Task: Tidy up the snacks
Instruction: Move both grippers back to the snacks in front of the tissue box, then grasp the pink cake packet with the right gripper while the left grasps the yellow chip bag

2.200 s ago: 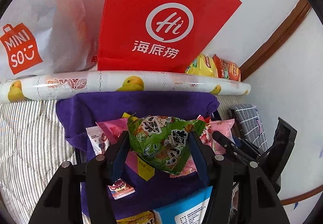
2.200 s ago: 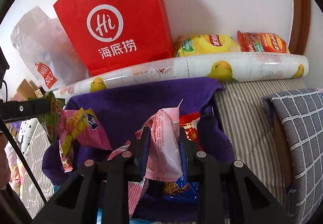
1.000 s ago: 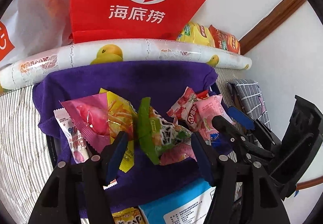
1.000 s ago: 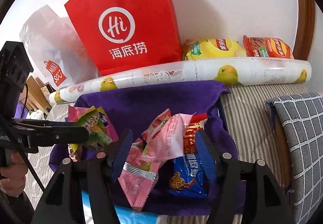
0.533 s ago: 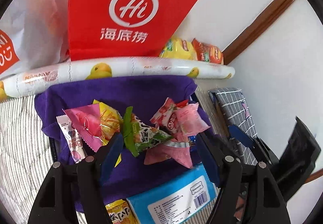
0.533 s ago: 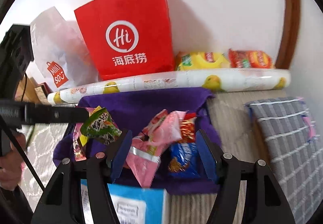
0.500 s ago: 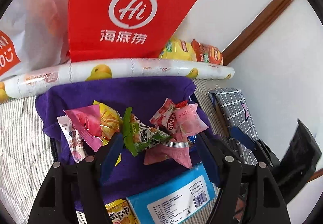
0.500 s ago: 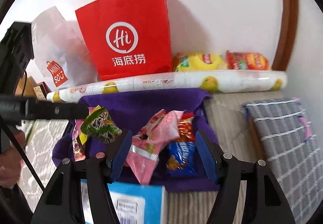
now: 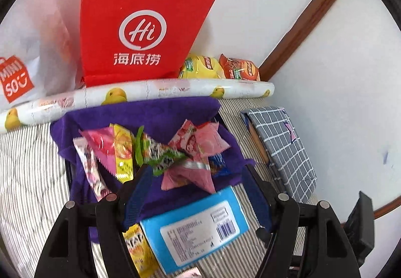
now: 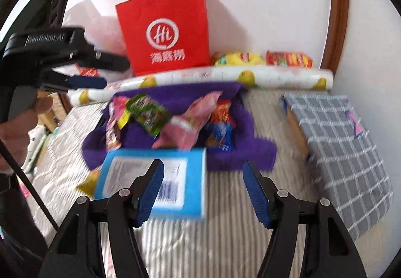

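Observation:
A purple cloth-lined basket (image 9: pixel 155 112) holds several snack packets: a green one (image 9: pixel 160 155), pink ones (image 9: pixel 200 140), a pink-and-yellow one (image 9: pixel 110 145) and a blue one (image 9: pixel 218 162). My left gripper (image 9: pixel 198 192) hangs open and empty above the basket's near edge. A blue box (image 9: pixel 198 225) lies on the striped bedding in front of the basket, a yellow packet (image 9: pixel 137 250) beside it. In the blurred right wrist view my right gripper (image 10: pixel 203 192) stands open and empty over the blue box (image 10: pixel 155 180) and the bedding. The left gripper (image 10: pixel 112 72) shows at upper left, held by a hand (image 10: pixel 17 127).
A red paper bag (image 9: pixel 140 32) and a white shopping bag (image 9: pixel 17 72) stand against the wall behind a duck-printed roll (image 9: pixel 150 90). Yellow (image 9: pixel 200 67) and orange (image 9: pixel 238 68) chip bags lie by the roll. A grey checked cushion (image 9: pixel 280 147) sits to the right.
Both grippers let go of their packets, the green one and a pink one, which now lie in the basket. Both have pulled back and up, bringing the blue box into view.

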{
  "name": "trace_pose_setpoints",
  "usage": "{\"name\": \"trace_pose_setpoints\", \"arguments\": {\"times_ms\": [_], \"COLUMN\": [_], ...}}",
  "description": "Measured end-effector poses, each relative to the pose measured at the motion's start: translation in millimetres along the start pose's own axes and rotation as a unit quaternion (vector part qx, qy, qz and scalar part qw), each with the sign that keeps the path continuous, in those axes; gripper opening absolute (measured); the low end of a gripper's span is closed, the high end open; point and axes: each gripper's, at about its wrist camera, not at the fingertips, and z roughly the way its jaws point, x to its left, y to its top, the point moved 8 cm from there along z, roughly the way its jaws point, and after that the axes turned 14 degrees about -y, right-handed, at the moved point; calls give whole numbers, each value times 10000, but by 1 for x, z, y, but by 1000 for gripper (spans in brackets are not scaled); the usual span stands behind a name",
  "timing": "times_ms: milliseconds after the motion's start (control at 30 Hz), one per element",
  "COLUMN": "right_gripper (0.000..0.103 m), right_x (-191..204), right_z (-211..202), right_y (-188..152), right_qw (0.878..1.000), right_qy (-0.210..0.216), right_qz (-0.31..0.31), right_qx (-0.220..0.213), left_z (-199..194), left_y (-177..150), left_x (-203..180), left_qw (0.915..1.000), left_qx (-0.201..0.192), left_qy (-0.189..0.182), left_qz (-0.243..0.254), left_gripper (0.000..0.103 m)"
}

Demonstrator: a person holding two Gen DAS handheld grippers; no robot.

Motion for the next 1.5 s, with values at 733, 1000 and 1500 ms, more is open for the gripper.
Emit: {"name": "trace_pose_setpoints", "arguments": {"times_ms": [733,1000,1500], "right_gripper": [65,65,44], "right_x": [84,118,116], "right_z": [-6,0,-1], "right_y": [-113,-135,-136], "right_qw": [9885,9839,9878], "right_qy": [1123,1141,494], "right_qz": [-495,-962,-1418], "right_qx": [889,985,423], "left_z": [-63,-69,-34], "left_y": [-124,-138,-141], "left_x": [76,89,96], "left_qw": [9940,9938,9949], "left_qx": [67,13,27], "left_qy": [776,696,211], "left_qz": [-767,-865,-991], "left_gripper": [72,72,72]}}
